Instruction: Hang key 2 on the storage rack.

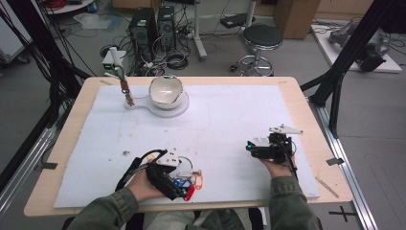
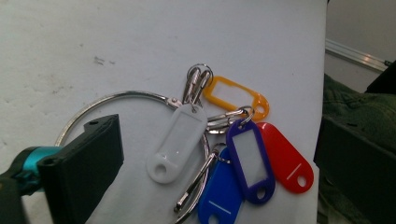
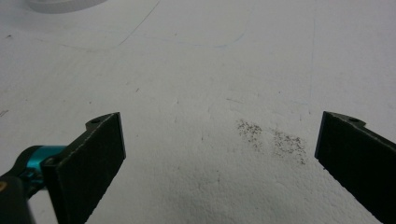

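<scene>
Left tool spread, straddling key ring with coloured tags, bench 6 o'clock. Right tool spread, empty, 4 o'clock. Judged step: pre-grasp. Next: close on ring.

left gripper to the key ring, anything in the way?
Nothing visible. The left gripper has its jaws open either side of the key ring and its tags, which lie flat on the white mat, with only bare mat around them.
</scene>
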`<state>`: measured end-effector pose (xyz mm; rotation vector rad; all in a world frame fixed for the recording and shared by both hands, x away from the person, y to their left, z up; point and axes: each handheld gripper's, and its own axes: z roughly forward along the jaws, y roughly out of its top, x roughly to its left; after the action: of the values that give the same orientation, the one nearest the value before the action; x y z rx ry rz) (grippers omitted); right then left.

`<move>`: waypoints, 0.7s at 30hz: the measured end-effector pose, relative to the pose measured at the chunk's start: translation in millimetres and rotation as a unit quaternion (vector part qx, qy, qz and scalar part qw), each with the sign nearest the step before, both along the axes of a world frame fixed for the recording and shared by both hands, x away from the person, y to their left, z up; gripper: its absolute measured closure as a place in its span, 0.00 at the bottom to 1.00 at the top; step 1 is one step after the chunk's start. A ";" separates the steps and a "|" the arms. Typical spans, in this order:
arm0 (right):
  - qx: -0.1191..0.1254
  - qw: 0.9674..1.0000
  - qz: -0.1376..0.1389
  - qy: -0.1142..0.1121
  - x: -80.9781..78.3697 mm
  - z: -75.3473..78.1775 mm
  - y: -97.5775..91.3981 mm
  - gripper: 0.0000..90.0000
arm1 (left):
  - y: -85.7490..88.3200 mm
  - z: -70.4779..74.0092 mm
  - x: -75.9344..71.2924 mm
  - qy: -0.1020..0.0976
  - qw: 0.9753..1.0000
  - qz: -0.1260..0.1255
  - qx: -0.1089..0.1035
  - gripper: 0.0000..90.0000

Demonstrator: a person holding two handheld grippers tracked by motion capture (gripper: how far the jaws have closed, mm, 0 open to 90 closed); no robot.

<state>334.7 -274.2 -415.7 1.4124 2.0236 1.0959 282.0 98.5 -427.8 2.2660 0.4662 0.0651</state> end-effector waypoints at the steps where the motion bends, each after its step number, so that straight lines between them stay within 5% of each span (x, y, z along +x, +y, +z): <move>1: -0.001 1.000 0.000 0.000 0.0 0.0 -0.1 0.01 | -0.4 -0.7 -0.1 0.002 1.000 -0.001 0.007 0.07; 5: -0.001 1.000 0.000 -0.002 0.2 0.1 -0.8 0.01 | -2.8 -2.9 -2.1 -0.002 1.000 -0.003 0.023 0.17; 9: 0.000 1.000 -0.001 -0.001 -0.1 0.3 -0.8 0.01 | -4.9 -6.0 -2.9 -0.021 0.998 0.022 0.046 0.31; 12: 0.000 1.000 -0.001 -0.001 -0.2 0.3 -0.8 0.01 | -1.9 -3.6 -1.1 -0.030 0.998 0.043 0.043 0.50; 15: -0.002 1.000 0.000 -0.002 -0.1 0.2 -1.2 0.01 | 1.1 -2.4 2.4 -0.017 0.998 0.044 0.030 0.83; 18: -0.002 1.000 -0.001 -0.004 0.0 0.2 -1.2 0.01 | 0.1 -1.7 1.9 -0.026 0.998 0.039 0.035 0.92; 21: -0.001 1.000 -0.003 -0.005 -0.1 0.5 -1.8 0.01 | 0.6 -1.1 4.6 -0.014 0.999 0.040 0.033 0.93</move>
<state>334.6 -276.0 -415.3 1.4089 2.0125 1.0965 286.7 99.0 -428.9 2.3073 0.5464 0.1540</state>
